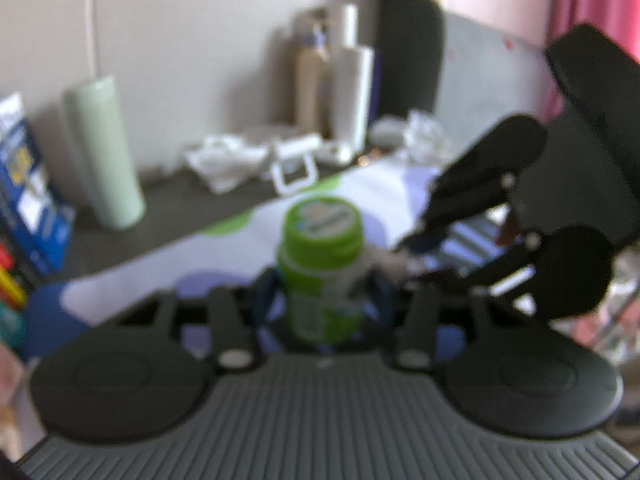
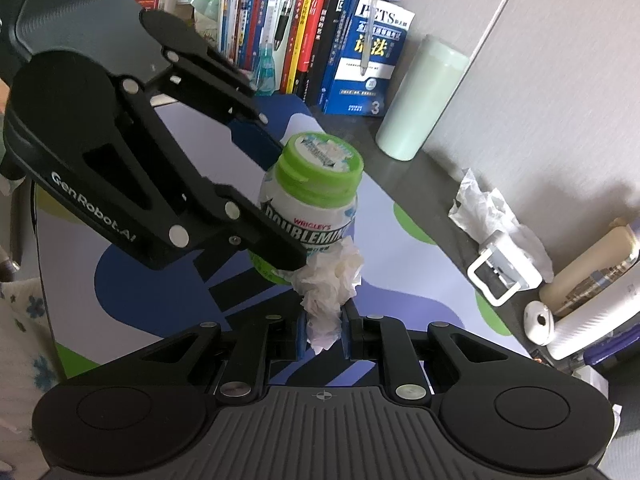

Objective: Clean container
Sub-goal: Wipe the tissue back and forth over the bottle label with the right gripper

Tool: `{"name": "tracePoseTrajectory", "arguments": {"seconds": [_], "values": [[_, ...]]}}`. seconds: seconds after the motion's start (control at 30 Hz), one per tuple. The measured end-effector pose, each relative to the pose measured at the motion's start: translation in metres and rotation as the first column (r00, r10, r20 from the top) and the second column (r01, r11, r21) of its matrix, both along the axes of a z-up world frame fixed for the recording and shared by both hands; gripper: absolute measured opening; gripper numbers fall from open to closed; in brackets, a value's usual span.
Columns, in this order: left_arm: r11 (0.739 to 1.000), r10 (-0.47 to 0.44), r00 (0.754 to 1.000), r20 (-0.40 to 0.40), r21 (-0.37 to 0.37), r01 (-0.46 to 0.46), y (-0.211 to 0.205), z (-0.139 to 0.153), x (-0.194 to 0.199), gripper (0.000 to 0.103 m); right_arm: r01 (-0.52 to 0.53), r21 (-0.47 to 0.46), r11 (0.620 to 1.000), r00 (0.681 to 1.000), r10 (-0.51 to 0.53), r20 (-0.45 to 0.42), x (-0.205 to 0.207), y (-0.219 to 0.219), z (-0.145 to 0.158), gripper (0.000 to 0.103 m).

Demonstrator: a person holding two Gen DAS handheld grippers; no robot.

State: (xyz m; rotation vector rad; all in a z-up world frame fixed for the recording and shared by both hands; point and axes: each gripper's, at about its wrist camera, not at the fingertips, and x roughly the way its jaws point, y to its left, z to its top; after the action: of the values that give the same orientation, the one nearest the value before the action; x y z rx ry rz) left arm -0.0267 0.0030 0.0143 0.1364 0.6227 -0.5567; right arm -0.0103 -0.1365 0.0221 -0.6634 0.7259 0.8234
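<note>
A white chewing-gum bottle (image 2: 316,200) with a green lid is held tilted above the mat, and my left gripper (image 2: 282,204) is shut on its body. The blurred left wrist view has the same bottle (image 1: 320,268) between the left gripper's (image 1: 320,300) blue pads. My right gripper (image 2: 325,332) is shut on a crumpled white tissue (image 2: 332,276), whose far end touches the bottle's lower side. From the left wrist view, the right gripper (image 1: 408,248) comes in from the right, its tips beside the bottle.
A colourful mat (image 2: 400,276) covers the dark desk. A pale green tumbler (image 2: 420,96) and a row of books (image 2: 320,40) stand behind. Loose tissues (image 2: 484,204), a small white device (image 2: 504,272) and bottles (image 2: 588,272) line the wall at the right.
</note>
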Motion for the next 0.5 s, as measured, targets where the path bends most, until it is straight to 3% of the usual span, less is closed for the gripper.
{"name": "tracePoseTrajectory", "arguments": {"seconds": [0.5], "values": [[1.0,-0.008,1.0,-0.006,-0.002,0.008,-0.001,-0.002,0.001,0.048,0.003,0.022,1.0,0.999,-0.004,0.04,0.0,-0.003,0.017,0.016]]}}
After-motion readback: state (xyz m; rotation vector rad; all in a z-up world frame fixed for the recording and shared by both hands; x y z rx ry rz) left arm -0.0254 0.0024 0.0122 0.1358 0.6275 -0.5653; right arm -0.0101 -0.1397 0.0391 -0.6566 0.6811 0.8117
